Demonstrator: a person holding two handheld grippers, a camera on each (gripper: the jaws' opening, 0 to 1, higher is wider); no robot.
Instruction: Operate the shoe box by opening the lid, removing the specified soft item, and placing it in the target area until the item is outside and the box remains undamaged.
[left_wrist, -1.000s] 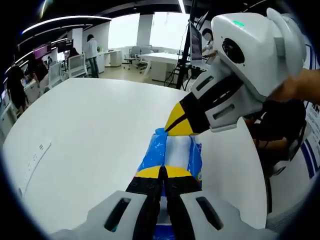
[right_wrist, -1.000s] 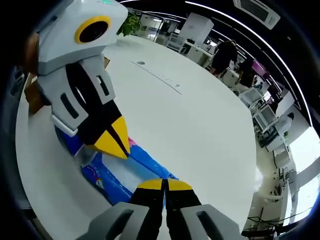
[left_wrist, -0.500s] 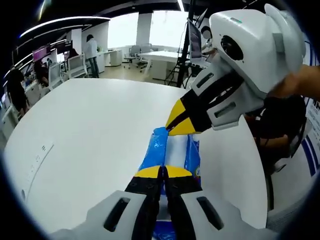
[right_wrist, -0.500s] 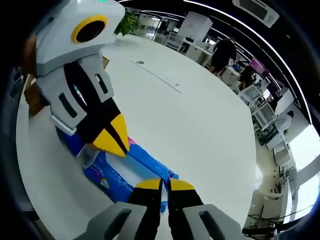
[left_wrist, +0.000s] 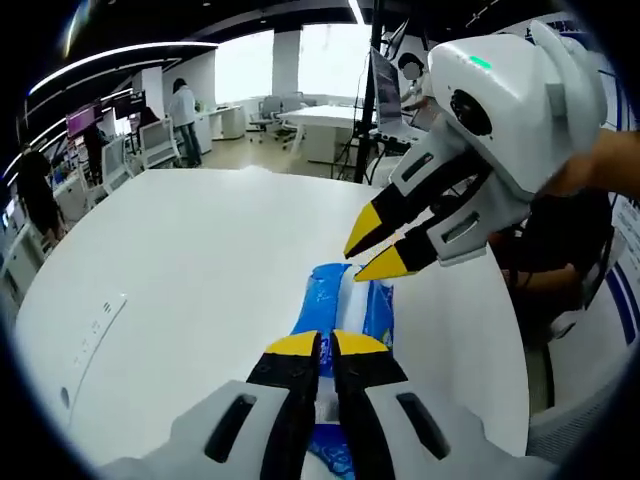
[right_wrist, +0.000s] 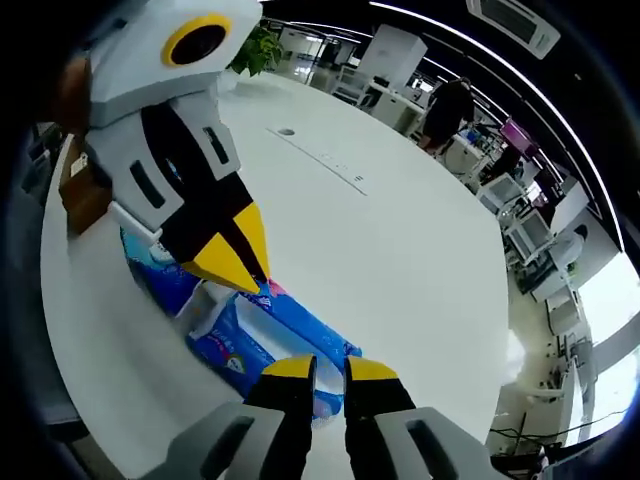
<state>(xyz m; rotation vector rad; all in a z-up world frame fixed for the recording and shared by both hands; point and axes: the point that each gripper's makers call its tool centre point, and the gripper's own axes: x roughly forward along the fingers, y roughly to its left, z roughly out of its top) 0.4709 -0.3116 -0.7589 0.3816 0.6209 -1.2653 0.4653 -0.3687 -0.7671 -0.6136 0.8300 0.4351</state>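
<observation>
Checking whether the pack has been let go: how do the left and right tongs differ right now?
The right tongs have their jaws parted and hang just above the far end of the blue pack; the left tongs have jaws almost together, over its near end. Whether either touches the pack I cannot tell. Both have yellow tips, black jaws and grey bodies, above the white table.

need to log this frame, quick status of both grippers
Left gripper: shut, or nearly, over the blue pack; grip on it cannot be told.
Right gripper: open, holding nothing, just above the pack's end.
</observation>
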